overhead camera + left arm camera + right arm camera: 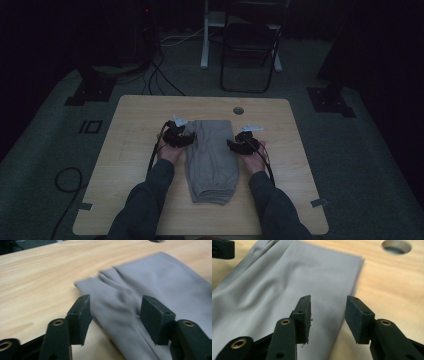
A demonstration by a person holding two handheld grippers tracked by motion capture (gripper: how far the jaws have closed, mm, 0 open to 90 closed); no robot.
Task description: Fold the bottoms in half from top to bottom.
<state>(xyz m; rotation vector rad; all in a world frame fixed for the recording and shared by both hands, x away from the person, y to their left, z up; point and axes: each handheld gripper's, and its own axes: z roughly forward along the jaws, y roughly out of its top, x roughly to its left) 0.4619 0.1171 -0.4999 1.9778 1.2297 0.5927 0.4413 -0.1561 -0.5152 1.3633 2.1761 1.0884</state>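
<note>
The folded grey trousers (pixel 211 160) are lying on the wooden table (pixel 130 150) between both grippers. The left gripper (pixel 189 138) is standing with its jaws wide over the trousers' left edge, not pressing the cloth. The right gripper (pixel 233 145) is hanging over the right edge with jaws apart, holding nothing.

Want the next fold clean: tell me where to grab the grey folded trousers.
Grip the grey folded trousers at their far corners, one claw from each long side. The stacked edges lie flat on the table there, so jaws can slide in low from the sides.
</note>
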